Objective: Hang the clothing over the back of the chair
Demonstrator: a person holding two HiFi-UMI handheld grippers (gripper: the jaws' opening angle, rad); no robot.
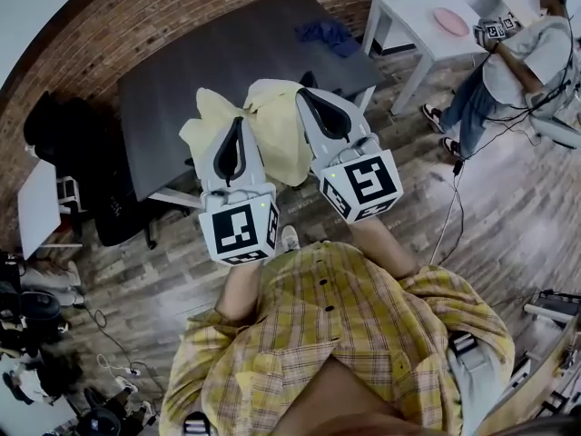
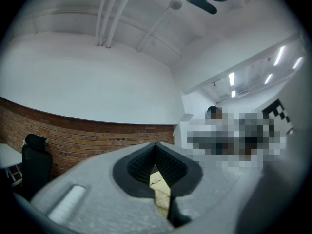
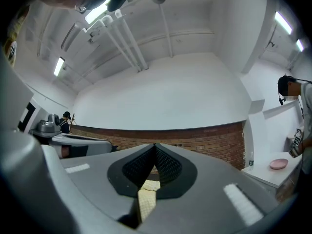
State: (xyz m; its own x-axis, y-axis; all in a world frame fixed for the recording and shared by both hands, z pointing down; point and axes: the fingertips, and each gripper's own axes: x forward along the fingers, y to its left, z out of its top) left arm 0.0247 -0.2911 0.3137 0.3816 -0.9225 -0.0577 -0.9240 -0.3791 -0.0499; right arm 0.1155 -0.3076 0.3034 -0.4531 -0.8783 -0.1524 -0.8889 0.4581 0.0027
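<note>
A pale yellow garment (image 1: 272,121) hangs in the air between my two grippers, above the near edge of a dark table (image 1: 200,62). My left gripper (image 1: 238,125) is shut on its left part, and a strip of the yellow cloth (image 2: 161,191) shows pinched between its pads. My right gripper (image 1: 309,98) is shut on the right part, with the same cloth (image 3: 146,199) caught between its pads. Both gripper views point upward at the wall and ceiling. A black chair (image 1: 113,212) stands at the table's left; its back is only partly seen.
A blue cloth (image 1: 327,34) lies at the table's far right corner. A white table (image 1: 427,25) with a pink plate (image 1: 451,21) stands at the right, and a person (image 1: 517,62) is beside it. Cables run over the wooden floor (image 1: 508,207). Brick wall (image 1: 182,7) lies behind.
</note>
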